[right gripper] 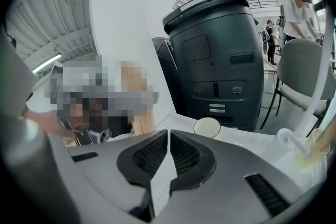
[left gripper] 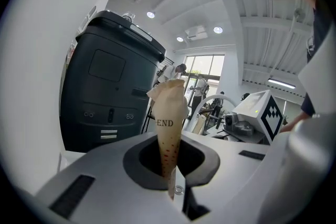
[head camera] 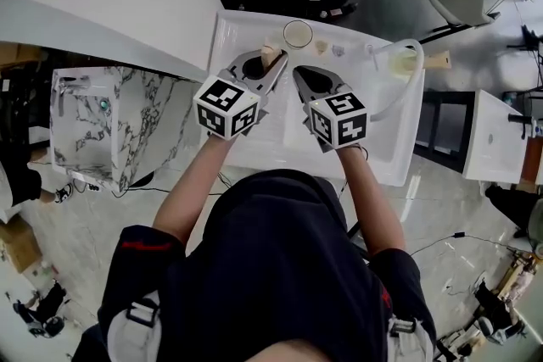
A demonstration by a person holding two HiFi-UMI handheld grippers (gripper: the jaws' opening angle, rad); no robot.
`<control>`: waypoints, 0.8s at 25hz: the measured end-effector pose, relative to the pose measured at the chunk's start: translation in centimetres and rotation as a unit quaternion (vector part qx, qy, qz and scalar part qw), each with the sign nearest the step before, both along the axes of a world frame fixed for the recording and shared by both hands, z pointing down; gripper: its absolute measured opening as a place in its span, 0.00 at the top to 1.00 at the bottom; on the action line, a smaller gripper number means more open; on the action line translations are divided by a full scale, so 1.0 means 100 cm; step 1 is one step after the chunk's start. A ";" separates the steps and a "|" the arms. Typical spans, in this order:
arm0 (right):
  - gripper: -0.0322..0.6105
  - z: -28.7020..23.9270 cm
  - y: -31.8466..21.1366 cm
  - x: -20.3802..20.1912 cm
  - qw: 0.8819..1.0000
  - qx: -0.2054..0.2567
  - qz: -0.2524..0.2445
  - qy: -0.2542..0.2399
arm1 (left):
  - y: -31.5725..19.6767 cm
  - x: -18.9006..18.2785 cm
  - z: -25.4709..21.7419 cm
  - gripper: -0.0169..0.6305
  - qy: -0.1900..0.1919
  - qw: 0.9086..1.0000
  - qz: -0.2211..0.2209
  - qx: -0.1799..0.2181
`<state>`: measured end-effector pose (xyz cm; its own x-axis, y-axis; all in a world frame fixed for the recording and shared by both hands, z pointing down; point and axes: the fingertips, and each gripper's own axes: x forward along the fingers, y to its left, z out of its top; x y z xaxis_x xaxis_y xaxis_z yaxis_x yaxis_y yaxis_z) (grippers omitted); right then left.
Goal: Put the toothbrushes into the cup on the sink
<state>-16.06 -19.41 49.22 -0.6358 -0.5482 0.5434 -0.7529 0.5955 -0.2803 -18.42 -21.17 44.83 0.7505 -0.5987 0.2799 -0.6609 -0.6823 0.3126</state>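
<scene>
Ahead of both grippers in the head view, the cup point(head camera: 298, 34) stands on the far rim of the white sink point(head camera: 399, 150). It is just beyond the left gripper point(head camera: 273, 62), which pinches a toothbrush point(head camera: 271, 52) in a tan wrapper, while the right gripper point(head camera: 301, 79) beside it is pressed together on nothing. Between the jaws in the left gripper view, the wrapper rises as a cone with a crumpled top, printed "END" above red dots, and hides the brush inside. Past the closed jaws in the right gripper view, the cup shows only its pale round mouth.
</scene>
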 end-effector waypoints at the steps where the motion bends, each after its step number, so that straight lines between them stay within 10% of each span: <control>1: 0.89 0.002 -0.002 0.001 1.000 -0.003 0.002 0.001 | -0.005 0.001 0.001 0.95 -0.001 1.000 0.001 0.000; 20: 0.89 0.039 -0.024 0.002 0.998 -0.058 0.008 -0.006 | -0.084 0.026 -0.009 0.95 0.006 1.000 0.017 0.024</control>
<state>-15.91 -21.78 53.07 -0.6344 -0.4914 0.5967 -0.7580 0.5467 -0.3557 -15.81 -29.61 43.93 0.7738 -0.5853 0.2423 -0.6335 -0.7186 0.2869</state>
